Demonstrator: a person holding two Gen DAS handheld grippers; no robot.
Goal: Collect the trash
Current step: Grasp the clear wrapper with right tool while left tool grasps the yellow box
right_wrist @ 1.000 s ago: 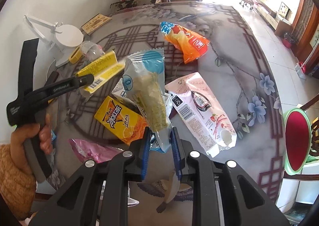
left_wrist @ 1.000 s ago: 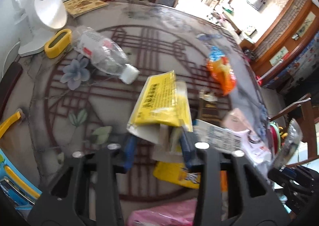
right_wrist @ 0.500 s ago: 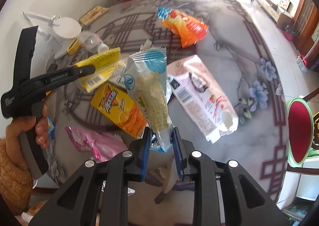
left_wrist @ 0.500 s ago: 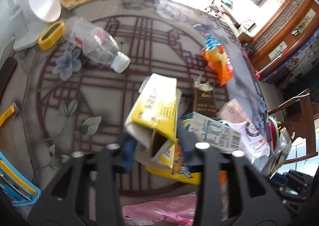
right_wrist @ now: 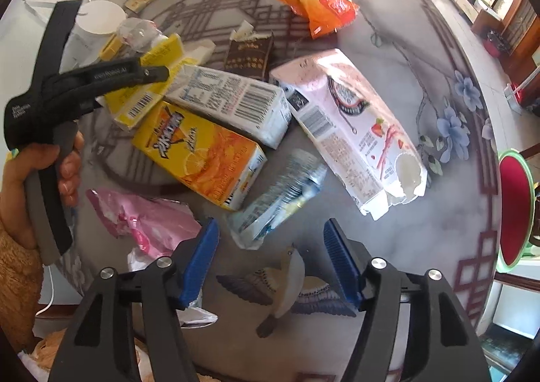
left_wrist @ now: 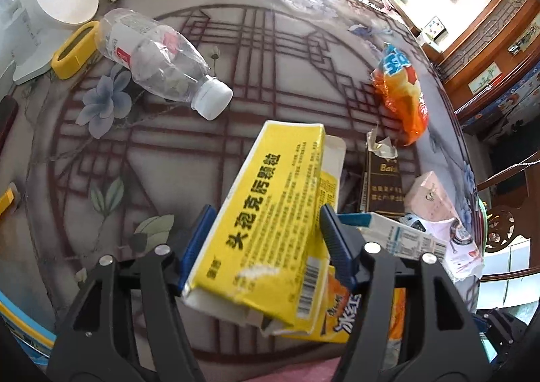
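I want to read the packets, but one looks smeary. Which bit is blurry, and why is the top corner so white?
Right wrist view: the blue-and-white wrapper just ahead of the right gripper is smeared by blur; the cartons beside it read sharp. Left wrist view: the yellow box is clear, and daylight washes out the room at the top right.

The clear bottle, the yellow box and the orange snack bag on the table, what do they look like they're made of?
Clear bottle: thin see-through plastic, dented and glossy, with a white cap that looks like plastic too.
Yellow box: printed cardboard, fairly matte; torn white edges show at its open end.
Orange snack bag: crinkled glossy film, probably plastic or foil laminate; the creases catch the light.
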